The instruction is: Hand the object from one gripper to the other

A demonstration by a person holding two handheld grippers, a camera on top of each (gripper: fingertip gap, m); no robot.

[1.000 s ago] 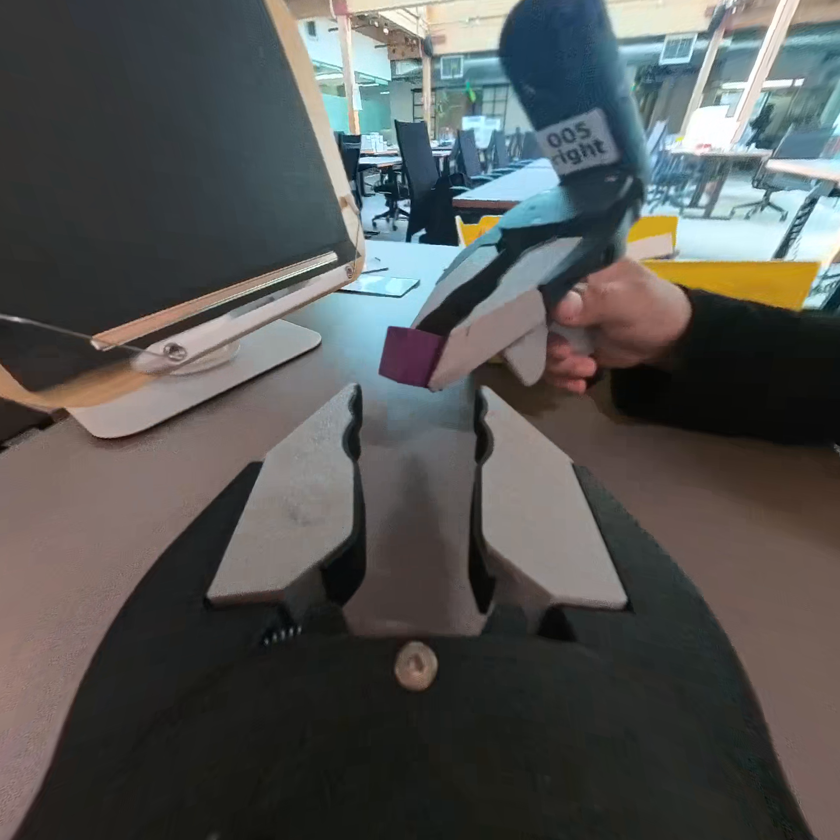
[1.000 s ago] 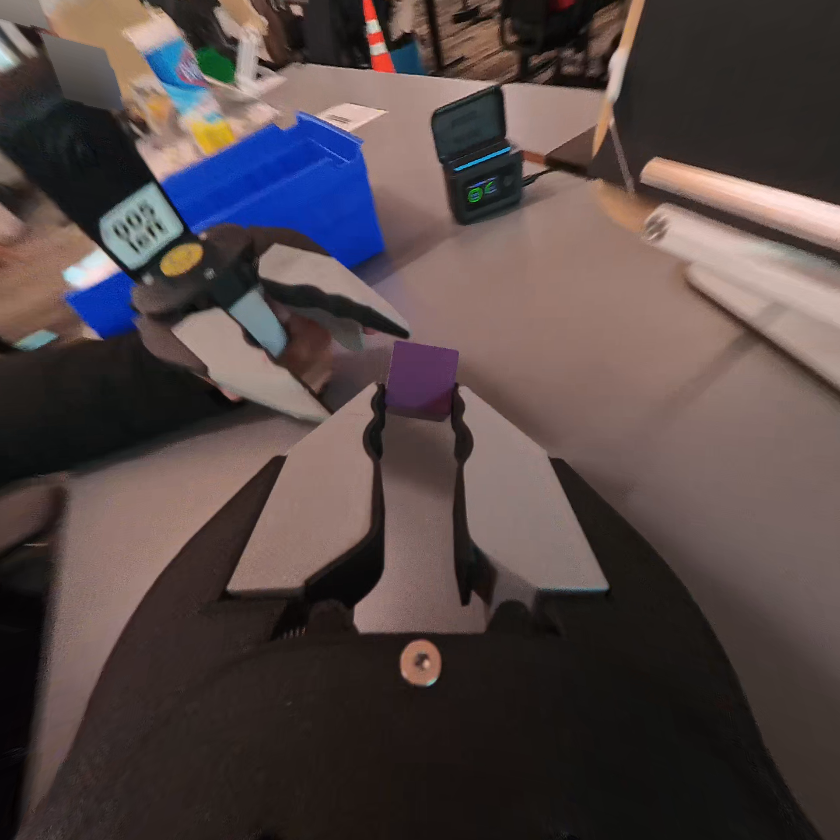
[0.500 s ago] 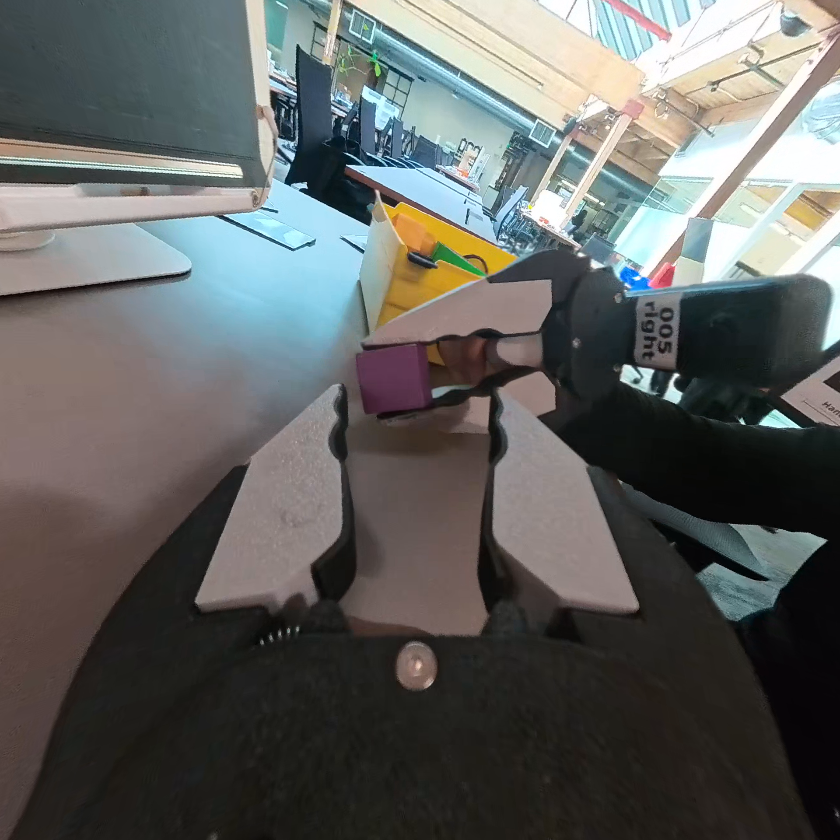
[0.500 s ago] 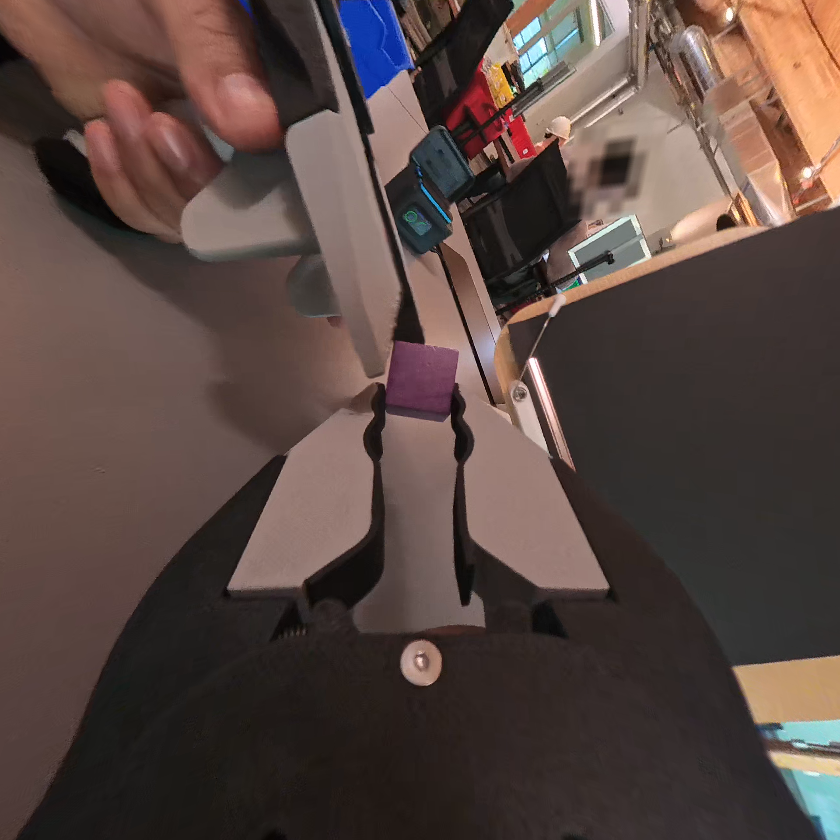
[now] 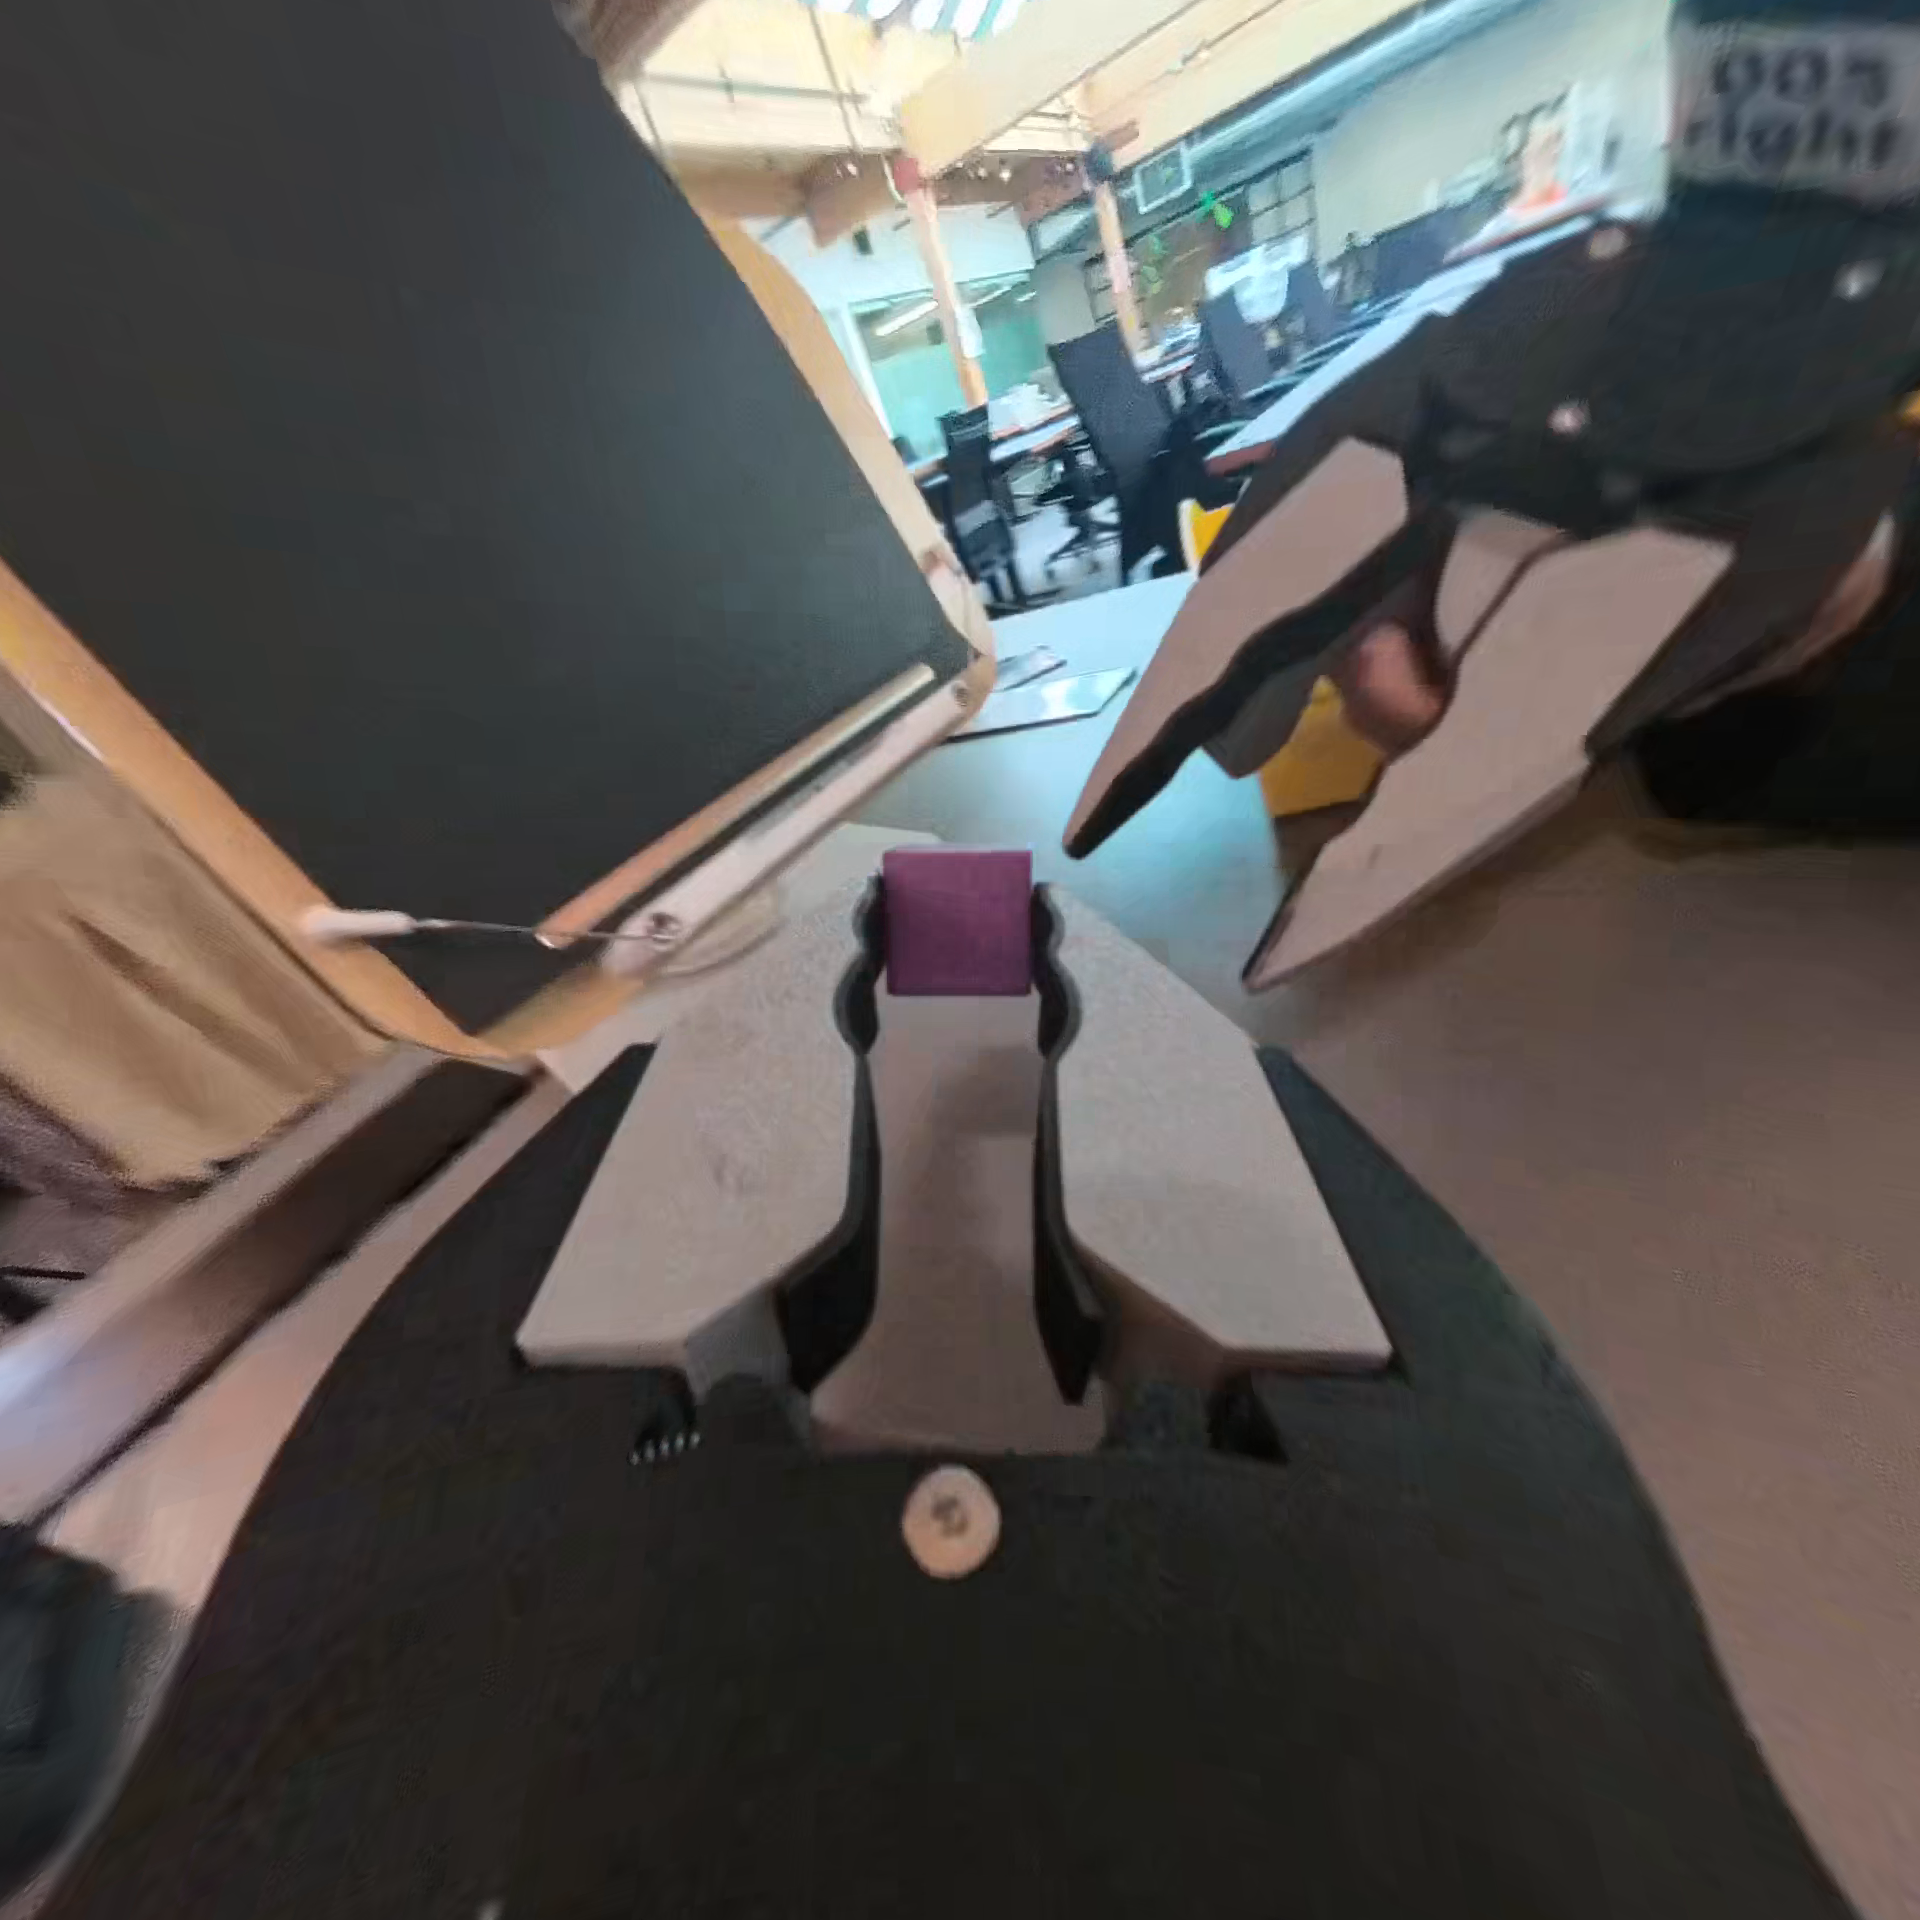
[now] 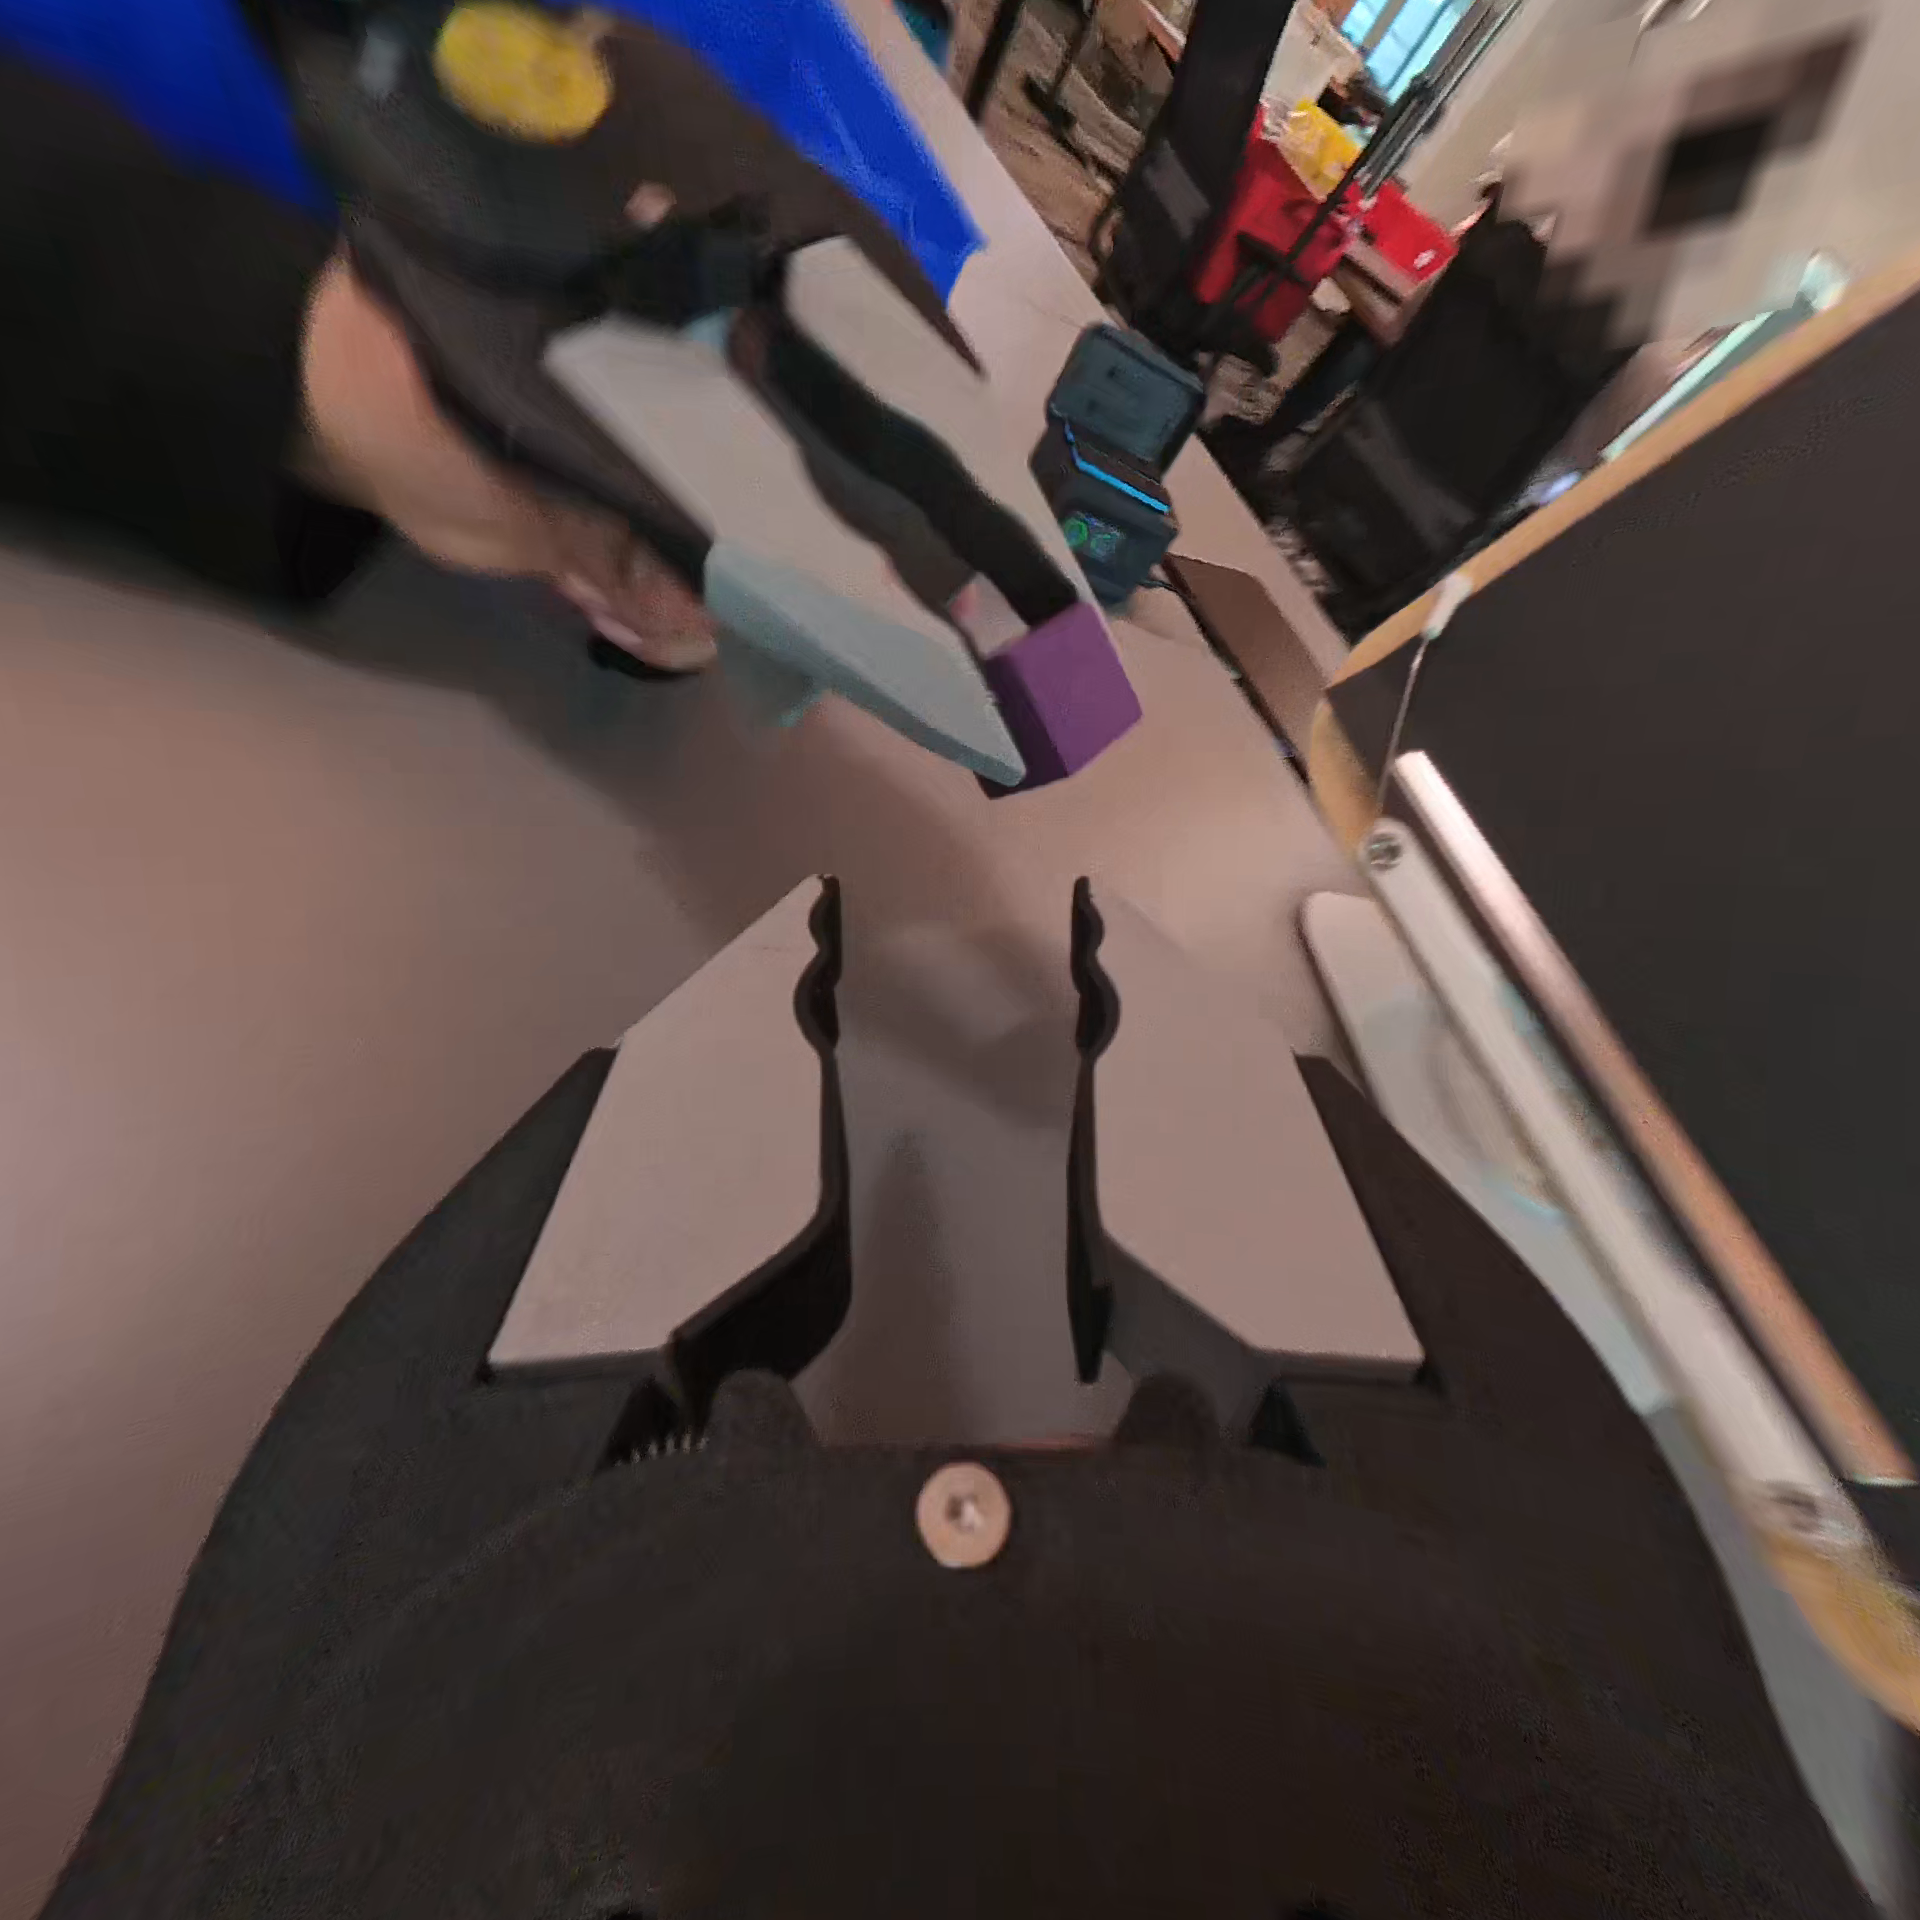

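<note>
A small purple cube (image 5: pixel 956 923) sits clamped between the fingertips of my left gripper (image 5: pixel 956 909), held above the table. In the right wrist view the cube (image 6: pixel 1060 694) shows at the tip of the left gripper (image 6: pixel 1023 691), up and to the left of my own fingers. My right gripper (image 6: pixel 951 899) is open and empty, a short way back from the cube. In the left wrist view the right gripper (image 5: pixel 1174 904) hangs open to the upper right of the cube, not touching it.
A dark monitor (image 5: pixel 416 436) on a silver stand (image 6: pixel 1475 1049) stands close beside both grippers. A blue bin (image 6: pixel 862 125) and a small black device (image 6: pixel 1117 488) sit farther back. A yellow bin (image 5: pixel 1314 748) lies behind the right gripper. The grey table (image 6: pixel 312 883) stretches below.
The cube has passed from my right gripper to my left. The left gripper has shut on it, and the right gripper has opened and drawn back.
</note>
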